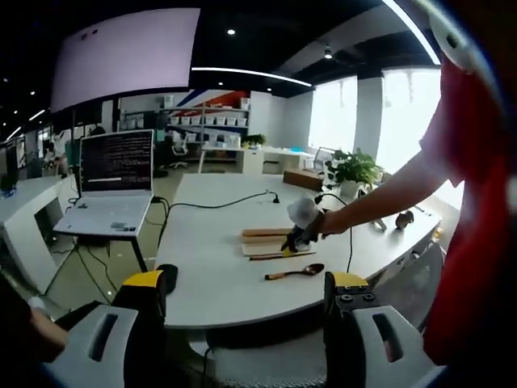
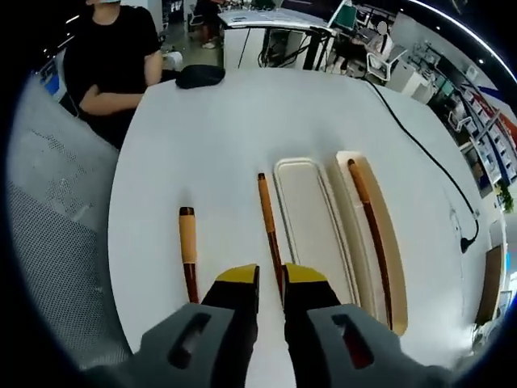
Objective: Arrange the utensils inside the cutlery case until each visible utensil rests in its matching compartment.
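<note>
Right gripper (image 2: pixel 271 279) low over the white tabletop (image 2: pixel 210 129), jaws nearly closed around the lower end of a chopstick (image 2: pixel 267 218) lying just left of the cutlery case; contact looks likely, firm hold not certain. Cutlery case in two cream parts side by side: lid-like tray (image 2: pixel 311 218) bare, second tray (image 2: pixel 388 242) holding another chopstick (image 2: pixel 367 234) along its length. Spoon (image 2: pixel 188 250) with wooden handle left of the gripped chopstick, apart from it, bowl end hidden near the jaws. Same group seen from the left gripper view, toward the tabletop's far right edge: right gripper (image 1: pixel 297 238) on the trays, spoon (image 1: pixel 295 272) nearer the front edge. Left gripper (image 1: pixel 246 303) held off the tabletop's near edge, jaws wide apart, nothing between them. Laptop (image 1: pixel 113 182) and cable (image 1: pixel 218 204) well clear; seated person (image 2: pixel 113 56) at the far edge. Step in hand, by judgement: lift the loose chopstick and lay it beside its mate. Best done by pinching squarely across the thin shaft, raising level to avoid swivel, carrying over the bare tray without nudging it, lowering parallel to the resting chopstick before release. Risk: slim stick rolling out of a light pinch.
</note>
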Motion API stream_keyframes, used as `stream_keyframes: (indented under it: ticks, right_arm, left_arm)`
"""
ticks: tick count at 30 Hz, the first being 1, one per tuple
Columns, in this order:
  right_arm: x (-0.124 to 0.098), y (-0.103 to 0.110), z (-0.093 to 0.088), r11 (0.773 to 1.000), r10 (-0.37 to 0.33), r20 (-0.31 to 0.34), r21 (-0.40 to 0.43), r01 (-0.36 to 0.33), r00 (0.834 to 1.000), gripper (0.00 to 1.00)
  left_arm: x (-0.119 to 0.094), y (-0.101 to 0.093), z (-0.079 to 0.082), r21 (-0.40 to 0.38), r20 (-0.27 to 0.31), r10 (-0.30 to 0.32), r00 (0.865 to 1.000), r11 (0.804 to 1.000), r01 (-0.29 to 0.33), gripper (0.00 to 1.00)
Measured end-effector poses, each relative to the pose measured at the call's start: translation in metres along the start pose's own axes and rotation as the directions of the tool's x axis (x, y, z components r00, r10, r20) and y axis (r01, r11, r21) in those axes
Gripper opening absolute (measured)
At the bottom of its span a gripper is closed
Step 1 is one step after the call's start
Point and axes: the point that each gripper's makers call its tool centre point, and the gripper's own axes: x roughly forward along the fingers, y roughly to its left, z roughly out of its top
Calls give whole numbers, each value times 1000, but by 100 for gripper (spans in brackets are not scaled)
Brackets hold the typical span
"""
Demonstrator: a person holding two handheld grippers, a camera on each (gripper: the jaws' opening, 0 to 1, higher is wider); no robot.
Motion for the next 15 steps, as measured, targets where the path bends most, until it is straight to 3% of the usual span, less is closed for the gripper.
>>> stream_keyframes:
  ticks: [5,7,11,15]
  right_arm:
    - [6,0,6,1000,9,-16,-24,-10,1000,8]
    - [10,-1,6,999,16,-20,-33,-17,1000,8]
    - [10,-1,8,998,0,-28,-56,-2,1000,7]
    - [12,6,10,998,23,-27,-63,-24,999,7]
  left_arm:
    - [-3,5,-6,8,-11,30,999,1000,-30,86]
    - [-5,3,-1,32,26,32,999,999,-32,84]
    - [-8,2,-8,-16,-17,36,999,999,-36,85]
    - [-11,1,-9,-6,-15,51,999,999,-51,86]
